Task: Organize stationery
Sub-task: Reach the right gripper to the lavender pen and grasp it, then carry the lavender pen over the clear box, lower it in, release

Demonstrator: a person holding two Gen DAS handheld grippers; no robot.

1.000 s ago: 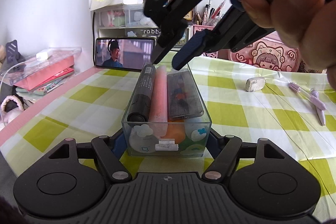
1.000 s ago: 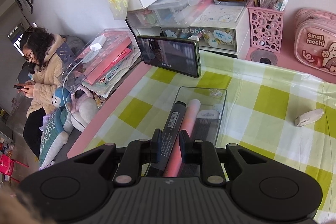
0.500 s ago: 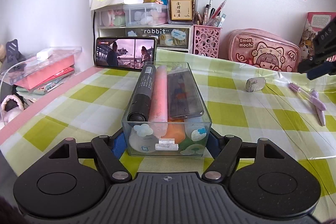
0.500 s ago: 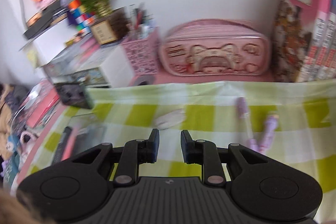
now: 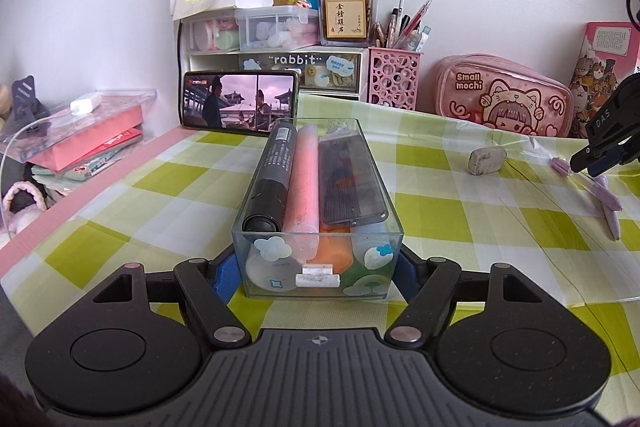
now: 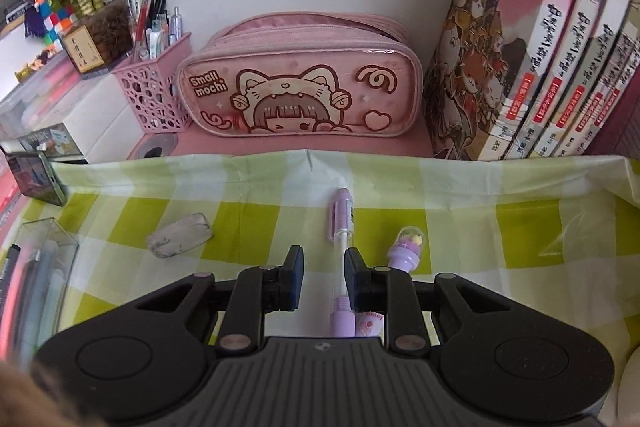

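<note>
Now right fingers [image 6: 322,277] straddle purple pen [image 6: 341,223] (untouched); left fingers [image 5: 317,269] clamp clear box [image 5: 317,259].

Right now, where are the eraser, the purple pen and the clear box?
eraser [image 6: 179,235]: right wrist view, middle of its grey top.
purple pen [image 6: 341,213]: right wrist view, upper purple barrel.
clear box [image 5: 317,269]: left wrist view, near end wall.
</note>
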